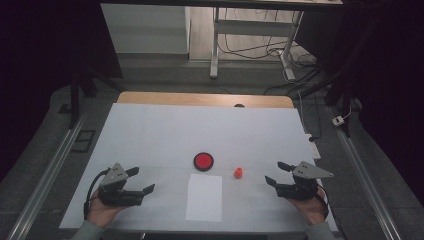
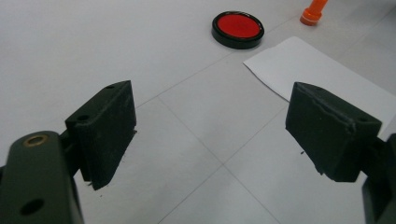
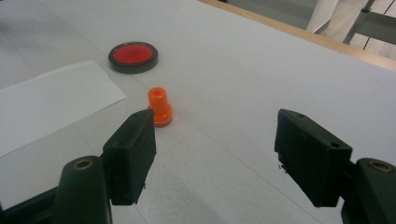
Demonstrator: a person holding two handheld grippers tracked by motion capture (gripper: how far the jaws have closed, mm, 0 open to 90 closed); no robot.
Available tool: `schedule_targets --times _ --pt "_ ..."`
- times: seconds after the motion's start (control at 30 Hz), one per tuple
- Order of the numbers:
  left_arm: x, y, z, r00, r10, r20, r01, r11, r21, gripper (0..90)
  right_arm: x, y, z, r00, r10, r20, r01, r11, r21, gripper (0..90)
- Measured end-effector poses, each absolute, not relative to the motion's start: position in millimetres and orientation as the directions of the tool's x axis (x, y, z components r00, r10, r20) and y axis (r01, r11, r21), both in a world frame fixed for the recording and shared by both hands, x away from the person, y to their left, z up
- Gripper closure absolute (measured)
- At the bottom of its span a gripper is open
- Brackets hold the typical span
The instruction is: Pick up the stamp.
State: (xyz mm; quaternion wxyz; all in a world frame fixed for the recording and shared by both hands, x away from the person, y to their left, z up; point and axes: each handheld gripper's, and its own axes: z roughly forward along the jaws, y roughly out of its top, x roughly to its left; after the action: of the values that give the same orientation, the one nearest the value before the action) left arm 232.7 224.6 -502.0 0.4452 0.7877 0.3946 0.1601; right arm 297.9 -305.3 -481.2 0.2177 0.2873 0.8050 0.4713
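A round black disc with a red centre (image 1: 203,161) (image 2: 237,29) (image 3: 133,57) lies mid-table. To its right stands a small orange peg-shaped piece (image 1: 238,173) (image 2: 312,12) (image 3: 159,106), upright. A white sheet of paper (image 1: 204,197) (image 2: 322,74) (image 3: 46,105) lies in front of the disc. My left gripper (image 1: 141,181) (image 2: 210,135) rests open at the near left, jaws wide apart with nothing between them. My right gripper (image 1: 274,172) (image 3: 215,154) rests open at the near right, just right of the orange piece, jaws apart around bare table.
The table (image 1: 165,130) has a white cover and a wooden strip along its far edge (image 1: 205,99). A small dark object (image 1: 239,105) sits at that far edge. Beyond stand desk legs and cables (image 1: 280,50) on the floor. Metal rails (image 1: 45,175) run beside the table.
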Motion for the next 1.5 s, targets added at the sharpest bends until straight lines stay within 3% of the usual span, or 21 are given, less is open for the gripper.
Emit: schedule_targets --times 0.7,1.5 --pt "237 221 -504 0.652 0.75 -0.106 0.469 -0.29 0.834 17.5 308 -263 -464 -0.773 0.629 -0.081 0.235 0.402 0.885 29.9" --pt "240 218 -511 0.653 0.75 -0.103 0.482 -0.307 0.821 17.8 330 -216 -485 -0.811 0.581 -0.064 0.283 0.487 0.826 32.8"
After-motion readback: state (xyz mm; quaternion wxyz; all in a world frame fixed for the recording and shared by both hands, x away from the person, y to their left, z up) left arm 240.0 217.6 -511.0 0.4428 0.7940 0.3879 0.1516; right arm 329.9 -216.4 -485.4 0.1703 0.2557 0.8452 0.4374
